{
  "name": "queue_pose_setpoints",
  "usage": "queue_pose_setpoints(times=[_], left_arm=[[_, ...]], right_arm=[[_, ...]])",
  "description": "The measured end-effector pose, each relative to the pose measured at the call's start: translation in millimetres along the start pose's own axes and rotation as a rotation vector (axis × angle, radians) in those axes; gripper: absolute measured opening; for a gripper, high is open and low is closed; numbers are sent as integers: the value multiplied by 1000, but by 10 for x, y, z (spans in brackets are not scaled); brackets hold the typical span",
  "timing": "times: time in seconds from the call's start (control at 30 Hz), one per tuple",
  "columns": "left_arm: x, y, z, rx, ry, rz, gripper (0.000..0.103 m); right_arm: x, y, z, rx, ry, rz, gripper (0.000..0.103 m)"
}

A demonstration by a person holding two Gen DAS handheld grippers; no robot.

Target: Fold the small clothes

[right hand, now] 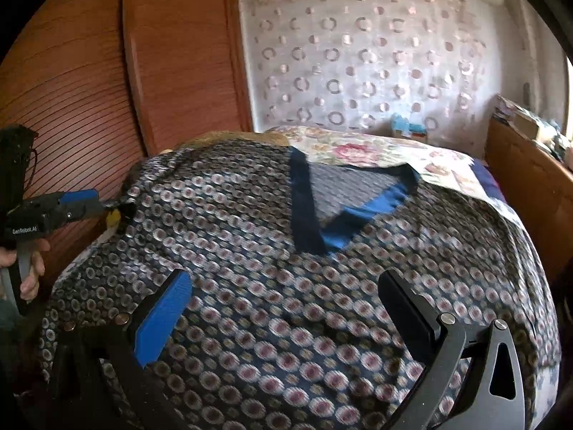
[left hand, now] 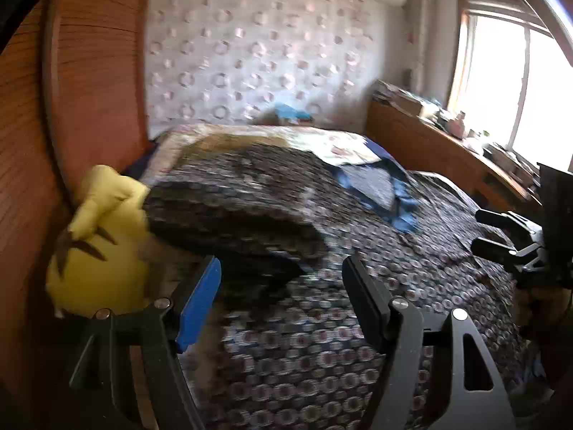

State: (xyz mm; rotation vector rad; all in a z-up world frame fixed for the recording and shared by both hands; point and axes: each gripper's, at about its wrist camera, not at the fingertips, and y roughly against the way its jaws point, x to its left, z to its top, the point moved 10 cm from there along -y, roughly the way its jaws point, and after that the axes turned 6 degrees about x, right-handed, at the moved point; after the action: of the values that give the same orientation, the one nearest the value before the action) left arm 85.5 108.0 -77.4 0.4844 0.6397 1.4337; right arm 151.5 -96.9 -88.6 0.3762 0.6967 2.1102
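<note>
Two claws hover over a patterned garment spread on a bed.

The left claw (left hand: 283, 308) stands released, its jaws apart with nothing between them, above the dark circle-print garment (right hand: 250, 251) that covers most of the bed (right hand: 462, 175). The right claw (right hand: 286, 315) also gapes wide over the same cloth, gripping nothing. A small blue piece of clothing (right hand: 343, 208) lies farther back on the garment, beside a floral sheet (right hand: 343, 150). A yellow plush toy (left hand: 96, 251) sits at the bed's left edge against a wooden wardrobe (right hand: 172, 53). A hand (right hand: 25, 268) holds the left tool's grip.
</note>
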Motion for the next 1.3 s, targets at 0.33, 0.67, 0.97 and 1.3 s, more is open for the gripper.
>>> queue_pose_setpoints(times=[0.33, 0.67, 0.97, 1.3], left_arm=[[417, 227, -20, -49, 60, 66, 71], [551, 277, -123, -49, 81, 80, 71], [568, 241, -174, -41, 83, 73, 71], [418, 170, -176, -32, 63, 51, 71]], right_arm=[[870, -387, 789, -12, 195, 197, 86], [1752, -1248, 1170, 124, 365, 345, 65], [1930, -1733, 1092, 195, 518, 233, 12], [1060, -1653, 1222, 109, 211, 99, 7]])
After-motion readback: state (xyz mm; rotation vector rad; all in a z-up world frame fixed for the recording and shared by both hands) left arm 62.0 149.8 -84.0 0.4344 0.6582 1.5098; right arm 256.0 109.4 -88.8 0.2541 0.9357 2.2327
